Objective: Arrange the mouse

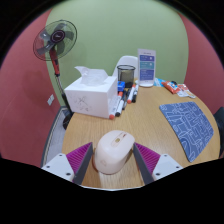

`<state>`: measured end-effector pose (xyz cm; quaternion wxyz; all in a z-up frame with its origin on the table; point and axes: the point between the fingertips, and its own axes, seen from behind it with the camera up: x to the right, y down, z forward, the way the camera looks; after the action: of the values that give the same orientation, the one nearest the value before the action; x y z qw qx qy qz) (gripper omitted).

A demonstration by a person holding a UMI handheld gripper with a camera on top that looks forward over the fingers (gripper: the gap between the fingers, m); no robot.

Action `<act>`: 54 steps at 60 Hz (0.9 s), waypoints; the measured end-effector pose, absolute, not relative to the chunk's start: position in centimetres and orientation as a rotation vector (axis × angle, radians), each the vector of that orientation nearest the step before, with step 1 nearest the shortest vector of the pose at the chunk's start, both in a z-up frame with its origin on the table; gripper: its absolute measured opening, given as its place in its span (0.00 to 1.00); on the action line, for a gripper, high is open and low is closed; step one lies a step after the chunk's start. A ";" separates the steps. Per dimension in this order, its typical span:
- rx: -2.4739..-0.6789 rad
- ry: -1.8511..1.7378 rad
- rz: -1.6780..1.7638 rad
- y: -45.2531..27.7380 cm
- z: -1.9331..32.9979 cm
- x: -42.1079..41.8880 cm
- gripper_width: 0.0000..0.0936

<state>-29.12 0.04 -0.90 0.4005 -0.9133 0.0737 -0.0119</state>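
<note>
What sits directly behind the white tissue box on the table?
Behind the tissue box stands a floor fan against the wall. Its base is hidden by the box. The mouse lies between the open hand-held gripper fingers.

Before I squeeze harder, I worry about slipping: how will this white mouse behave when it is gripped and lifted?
The mouse looks like a rigid plastic shell, so it should hold its shape. Its smooth, domed top may slip, since the fingers meet curved sides. It sits flat on the table, probably light and unlikely to roll.
</note>
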 end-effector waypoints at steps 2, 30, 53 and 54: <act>-2.310 0.191 -0.032 0.7 -1.0 -29.1 0.88; -2.264 0.030 -0.086 3.3 0.2 -29.0 0.43; -1.890 -0.012 0.183 5.8 24.4 -21.8 0.42; -1.883 0.003 0.187 5.9 24.8 -20.6 0.42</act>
<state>-20.56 5.91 24.82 0.5850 -0.8070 0.0011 0.0802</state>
